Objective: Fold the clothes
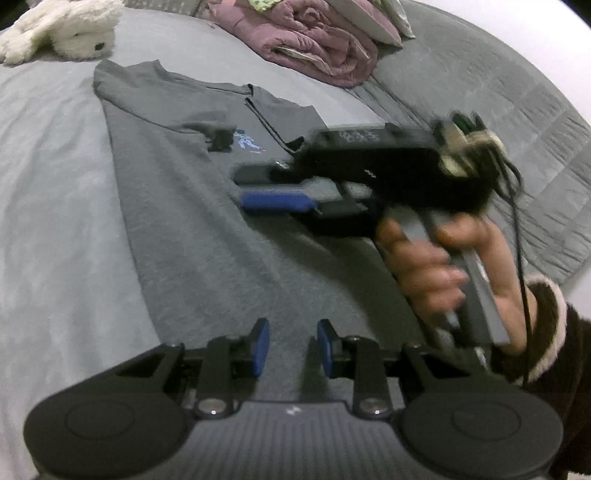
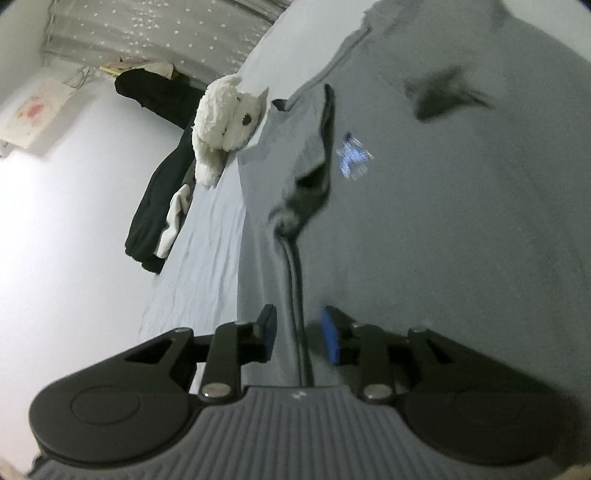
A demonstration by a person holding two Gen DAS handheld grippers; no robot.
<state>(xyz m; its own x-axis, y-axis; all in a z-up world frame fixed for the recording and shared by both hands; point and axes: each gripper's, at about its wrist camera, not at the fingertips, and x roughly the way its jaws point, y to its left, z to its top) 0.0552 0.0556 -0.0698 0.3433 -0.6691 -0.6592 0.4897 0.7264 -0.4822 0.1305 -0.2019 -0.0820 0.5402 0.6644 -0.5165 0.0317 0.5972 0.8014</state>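
A grey T-shirt with a small blue logo lies spread on the bed, collar at the far end. My left gripper hovers over its near part with the blue pads apart and only flat cloth showing between them. A hand in a dark, fleece-cuffed sleeve holds my right gripper, which reaches in from the right over the shirt's middle. In the right wrist view a raised fold of the T-shirt runs between the pads of the right gripper, which stand clear of it on both sides.
A white plush toy lies at the bed's far left corner. A rolled mauve quilt sits at the far end, and a grey quilted blanket covers the right side. Dark clothes hang past the bed's edge. The light sheet borders the shirt.
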